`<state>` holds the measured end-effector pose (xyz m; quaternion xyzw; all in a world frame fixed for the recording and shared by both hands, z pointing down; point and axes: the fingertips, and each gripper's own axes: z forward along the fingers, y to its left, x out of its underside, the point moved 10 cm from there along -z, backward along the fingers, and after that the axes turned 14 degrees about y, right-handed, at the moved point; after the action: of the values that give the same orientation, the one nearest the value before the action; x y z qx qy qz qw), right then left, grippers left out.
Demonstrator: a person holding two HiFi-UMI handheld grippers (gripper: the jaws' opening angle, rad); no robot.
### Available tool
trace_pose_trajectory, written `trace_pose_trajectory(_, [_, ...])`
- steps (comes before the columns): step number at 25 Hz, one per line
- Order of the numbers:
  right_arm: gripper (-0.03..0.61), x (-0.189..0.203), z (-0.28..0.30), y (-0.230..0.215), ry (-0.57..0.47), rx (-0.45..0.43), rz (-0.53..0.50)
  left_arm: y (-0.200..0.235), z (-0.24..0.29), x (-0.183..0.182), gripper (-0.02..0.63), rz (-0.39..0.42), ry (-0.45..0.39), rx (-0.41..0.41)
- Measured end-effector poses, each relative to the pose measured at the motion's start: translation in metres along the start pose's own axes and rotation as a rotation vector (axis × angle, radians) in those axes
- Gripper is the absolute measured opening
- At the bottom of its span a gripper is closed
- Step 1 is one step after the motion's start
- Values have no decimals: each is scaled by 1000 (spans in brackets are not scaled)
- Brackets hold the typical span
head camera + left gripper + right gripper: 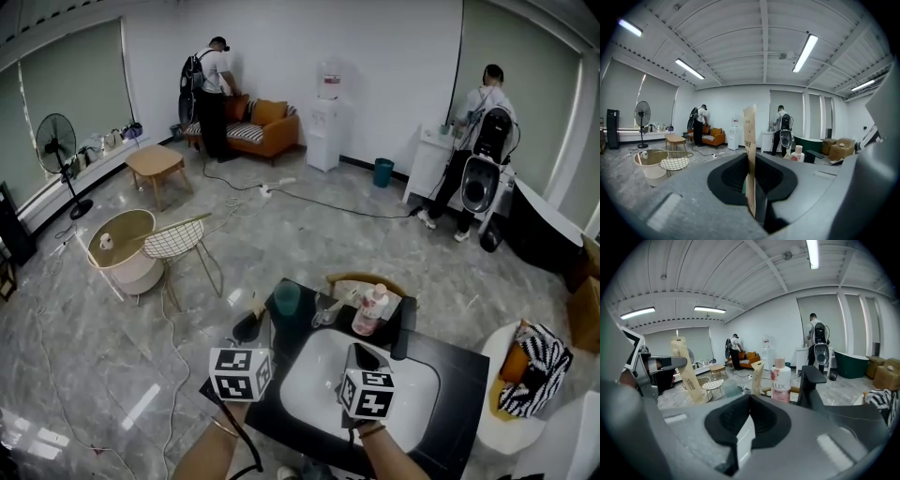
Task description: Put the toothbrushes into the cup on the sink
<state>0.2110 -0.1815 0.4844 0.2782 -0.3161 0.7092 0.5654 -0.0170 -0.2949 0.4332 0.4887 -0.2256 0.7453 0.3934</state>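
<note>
My left gripper [251, 325] is shut on a toothbrush in a beige paper pack [750, 150], held upright above the left end of the black counter [450, 375]. The same pack [687, 373] shows in the right gripper view, clamped by the left gripper [661, 364]. A teal cup [287, 298] stands just right of it at the counter's back. A second beige pack [756, 376] sticks up from what looks like a clear glass [324, 311]. My right gripper [364, 357] hangs shut and empty over the white basin [319, 375], its tips [750, 398] pointing at the cups.
A pink LUX bottle [370, 310] and a black tap [403, 328] stand behind the basin. Beyond the counter are a wire chair [178, 242], a round table [120, 239], cables on the floor and two people at the far wall.
</note>
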Motion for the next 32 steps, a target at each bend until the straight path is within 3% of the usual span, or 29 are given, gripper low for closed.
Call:
trace_pose_trajectory(6, [3,-1,9,-2,12,5,24,3,19,-12,38,38,-6,9])
trace_pose_trajectory(32, [4,5,37,-4,70,6,45,21,74,-43,38,46,-78,54])
